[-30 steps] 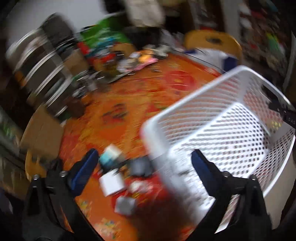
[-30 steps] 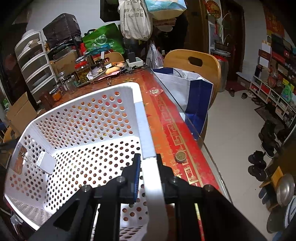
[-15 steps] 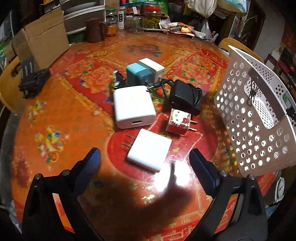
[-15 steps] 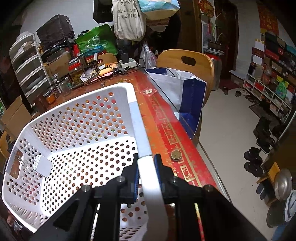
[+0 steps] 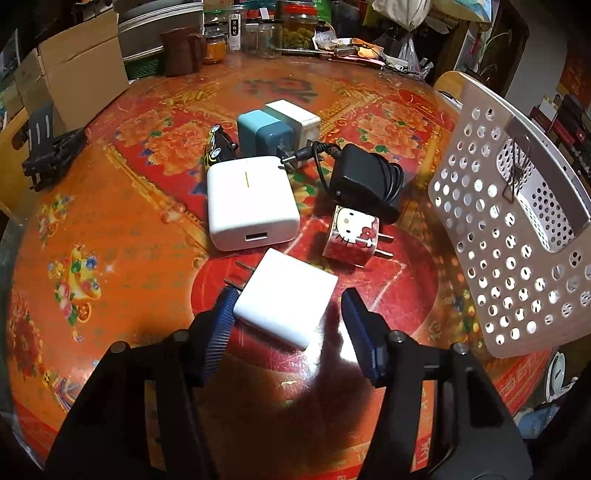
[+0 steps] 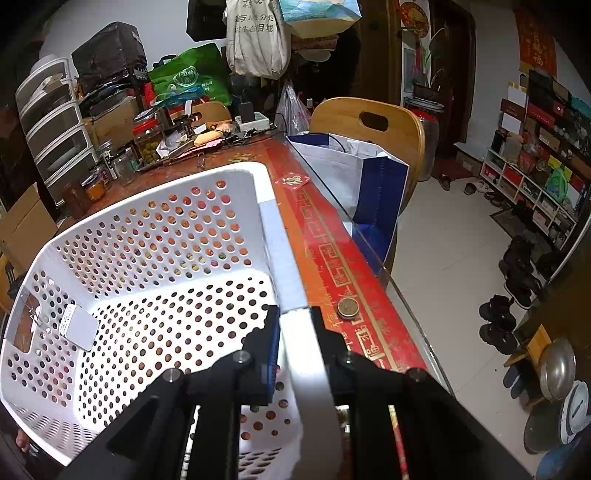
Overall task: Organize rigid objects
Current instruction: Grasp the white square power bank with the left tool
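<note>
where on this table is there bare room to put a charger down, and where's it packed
Bare tablecloth lies left of the large white charger, toward the black clip, and between the charger cluster and the jars at the far edge. It is crowded in the middle, from the black adapter to the basket.

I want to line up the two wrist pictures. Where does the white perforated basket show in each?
Left wrist: white basket at the right edge, tilted, right of the chargers on the table.
Right wrist: it fills the lower left, its rim clamped in the right gripper.
Shared landmark: the binder clip on the basket's handle slot.
</note>
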Available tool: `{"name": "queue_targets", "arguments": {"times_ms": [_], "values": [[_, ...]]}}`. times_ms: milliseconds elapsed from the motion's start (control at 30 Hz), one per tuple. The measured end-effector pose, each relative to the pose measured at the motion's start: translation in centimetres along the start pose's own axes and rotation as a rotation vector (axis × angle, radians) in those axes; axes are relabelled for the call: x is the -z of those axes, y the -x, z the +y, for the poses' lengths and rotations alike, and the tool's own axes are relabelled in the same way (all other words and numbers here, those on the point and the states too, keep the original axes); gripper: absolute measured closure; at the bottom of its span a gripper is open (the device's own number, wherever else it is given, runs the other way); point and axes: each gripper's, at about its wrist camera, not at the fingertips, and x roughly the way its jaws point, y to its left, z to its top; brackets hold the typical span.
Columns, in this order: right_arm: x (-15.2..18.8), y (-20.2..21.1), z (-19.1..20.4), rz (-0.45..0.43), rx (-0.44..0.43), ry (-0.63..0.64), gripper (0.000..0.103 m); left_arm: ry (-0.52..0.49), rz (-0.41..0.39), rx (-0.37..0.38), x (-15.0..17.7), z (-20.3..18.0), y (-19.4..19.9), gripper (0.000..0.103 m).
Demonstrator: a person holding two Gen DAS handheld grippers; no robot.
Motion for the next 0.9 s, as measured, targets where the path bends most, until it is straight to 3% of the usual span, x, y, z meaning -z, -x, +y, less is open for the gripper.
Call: {"name": "queue_targets", "arguments": {"times_ms": [333,700,900], "values": [[0.0,0.0,0.0,-0.001,-0.015,0.004,0.09,0.006,-0.034,-0.029,0.1,-0.2,0.1,0.054],[0.0,-0.1,0.0,-0.002,-0.028,0.002,0.09,-0.016,-0.136,-0.087,0.6,-0.6,3.7,0.055],[0.0,-0.1,-0.1,-0.004,-0.033,0.002,0.09,-0.021,-0.212,-0.183,0.0,-1.1,6.6,0.055]]}}
